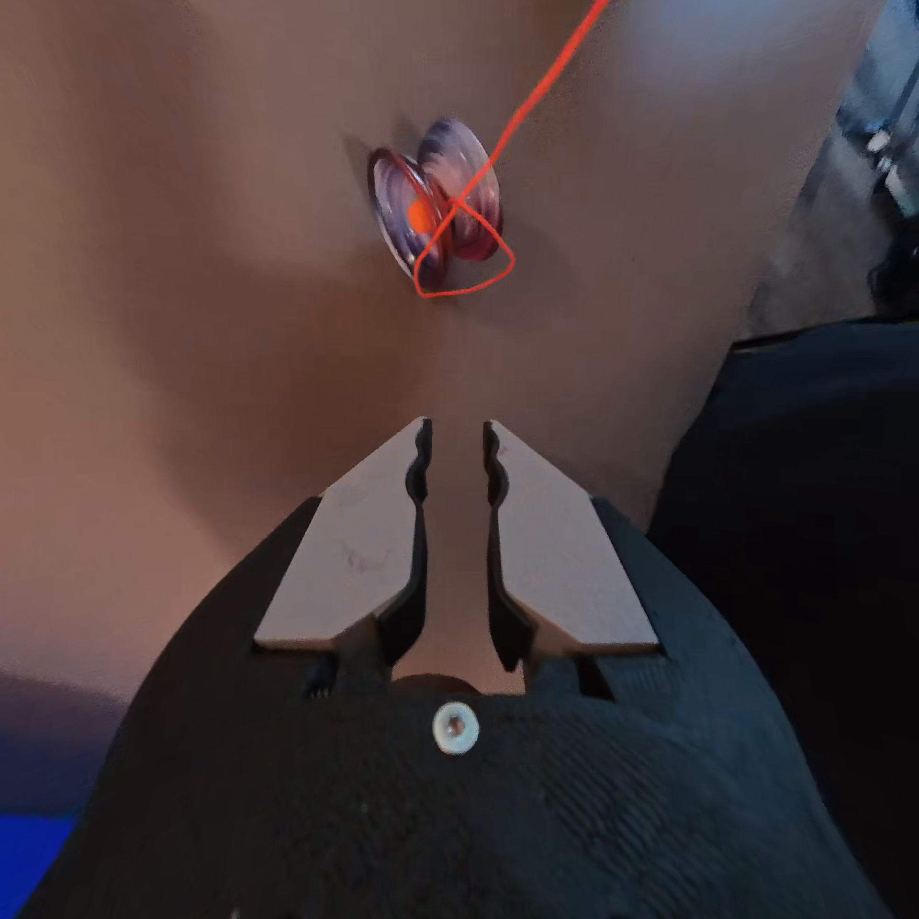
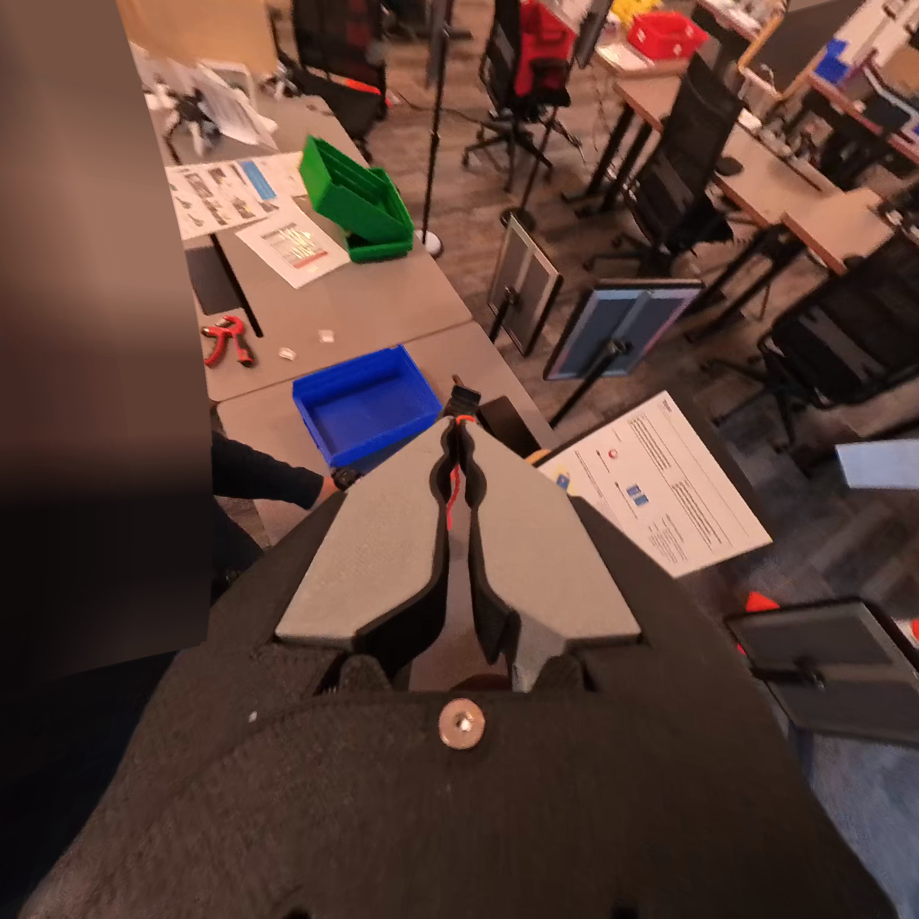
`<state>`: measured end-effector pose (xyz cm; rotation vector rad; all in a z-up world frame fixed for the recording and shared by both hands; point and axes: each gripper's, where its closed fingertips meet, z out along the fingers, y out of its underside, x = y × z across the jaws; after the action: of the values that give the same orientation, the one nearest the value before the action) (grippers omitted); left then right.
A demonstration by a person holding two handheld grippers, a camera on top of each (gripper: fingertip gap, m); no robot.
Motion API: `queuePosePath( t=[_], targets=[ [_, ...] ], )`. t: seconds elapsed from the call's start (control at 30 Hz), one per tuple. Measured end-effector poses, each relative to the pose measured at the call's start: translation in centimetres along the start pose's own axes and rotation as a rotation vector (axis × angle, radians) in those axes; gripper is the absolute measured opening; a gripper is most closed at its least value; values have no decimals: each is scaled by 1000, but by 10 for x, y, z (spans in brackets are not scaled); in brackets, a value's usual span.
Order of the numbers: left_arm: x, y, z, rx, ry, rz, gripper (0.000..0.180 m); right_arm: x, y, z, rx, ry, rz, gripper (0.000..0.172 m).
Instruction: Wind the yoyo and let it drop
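While the worktop (image 2: 348, 303) stretches away under the right tool (image 2: 460, 422), a blue bin (image 2: 365, 403) sits on it just beyond the fingertips, with a green bin (image 2: 360, 199) farther back and red hand pliers (image 2: 226, 340) to the left. That tool is clenched on the red string (image 2: 452, 492), which runs down between its pads. Ahead of the left tool (image 1: 457, 422), whose jaws stand apart with nothing between them, the blurred yoyo (image 1: 437, 209) hangs on the string (image 1: 542, 84), a loose loop below it.
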<state>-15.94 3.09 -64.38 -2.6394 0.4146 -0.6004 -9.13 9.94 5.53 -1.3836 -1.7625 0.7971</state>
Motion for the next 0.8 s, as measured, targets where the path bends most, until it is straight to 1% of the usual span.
queuePosePath(
  t=[0.03,0.1,0.2,0.3,0.4,0.5,0.6,0.63,0.73,0.8],
  targets=[
    [-2,-4,7,-11,14,25,18,0,-3,-3,-11,18,8,0],
    [-11,-9,19,-46,17,58,18,-1,-8,-13,-32,64,1,0],
    [-21,-8,29,-121,34,51,18,0,-23,-36,-34,146,-27,0],
    [-28,-14,30,-102,27,63,18,6,-40,-65,-15,219,-43,0],
    [-32,-12,32,-106,27,69,20,19,-58,-96,8,295,-55,0],
    [-29,-10,38,-107,29,60,22,29,-75,-120,40,331,-51,0],
    [-23,-18,43,-81,18,57,27,35,-86,-135,66,350,-59,0],
    [-24,-22,46,-78,-9,57,31,36,-88,-138,74,347,-62,0],
    [-28,-35,51,-74,-92,108,32,36,-89,-144,90,339,-62,0],
    [-18,-46,53,-46,-69,119,32,39,-85,-145,86,340,-58,0]
  ],
)
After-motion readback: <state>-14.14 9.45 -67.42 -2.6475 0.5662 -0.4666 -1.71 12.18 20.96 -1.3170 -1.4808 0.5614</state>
